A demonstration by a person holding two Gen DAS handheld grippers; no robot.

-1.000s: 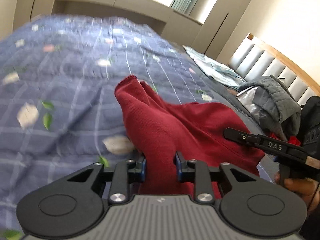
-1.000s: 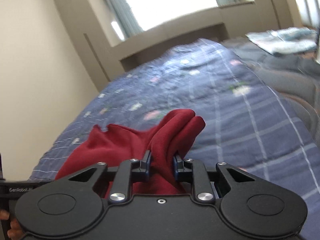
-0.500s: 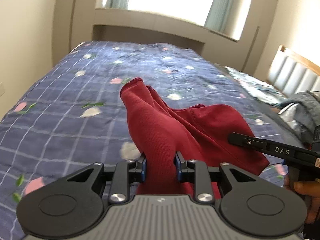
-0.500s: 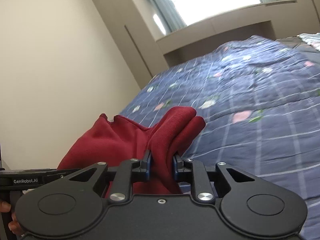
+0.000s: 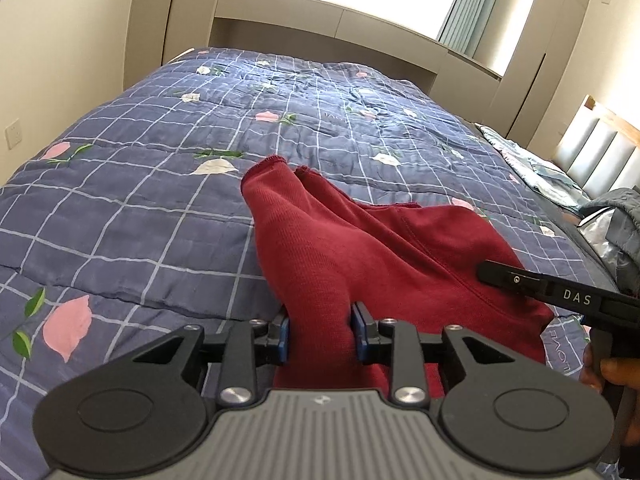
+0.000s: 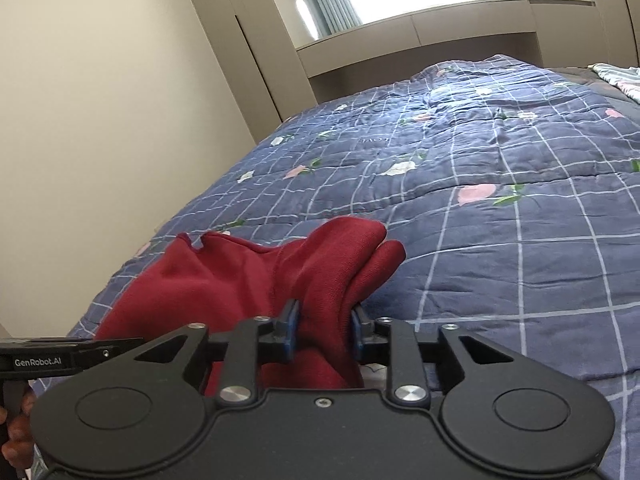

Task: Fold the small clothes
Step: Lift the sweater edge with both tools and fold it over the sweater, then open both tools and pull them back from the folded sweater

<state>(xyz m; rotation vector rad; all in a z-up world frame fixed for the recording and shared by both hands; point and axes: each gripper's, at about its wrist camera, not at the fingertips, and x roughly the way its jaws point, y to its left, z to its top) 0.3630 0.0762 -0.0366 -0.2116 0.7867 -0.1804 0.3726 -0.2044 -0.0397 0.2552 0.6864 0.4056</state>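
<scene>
A dark red knit garment (image 5: 360, 248) lies bunched on the blue checked quilt (image 5: 160, 200). My left gripper (image 5: 320, 332) has a fold of it between its blue pads; the jaws are opening, and the cloth still fills the gap and touches both pads. In the right wrist view the same red garment (image 6: 224, 280) rises in a hump over the quilt (image 6: 520, 220). My right gripper (image 6: 325, 334) holds another fold, its jaws also opening with cloth pressed between the pads. Each gripper's black finger shows in the other's view, right gripper (image 5: 560, 296) and left gripper (image 6: 72, 354).
A grey jacket (image 5: 624, 216) and a pale blue cloth (image 5: 536, 164) lie at the bed's right side by the padded headboard (image 5: 600, 148). A cream wall (image 6: 100, 120) runs along the bed's left edge. A hand (image 5: 608, 376) grips the right tool.
Both grippers have swung sideways across the bed with the red garment in them, so more of the quilt and window shows. Their pads stand slightly wider apart than before.
</scene>
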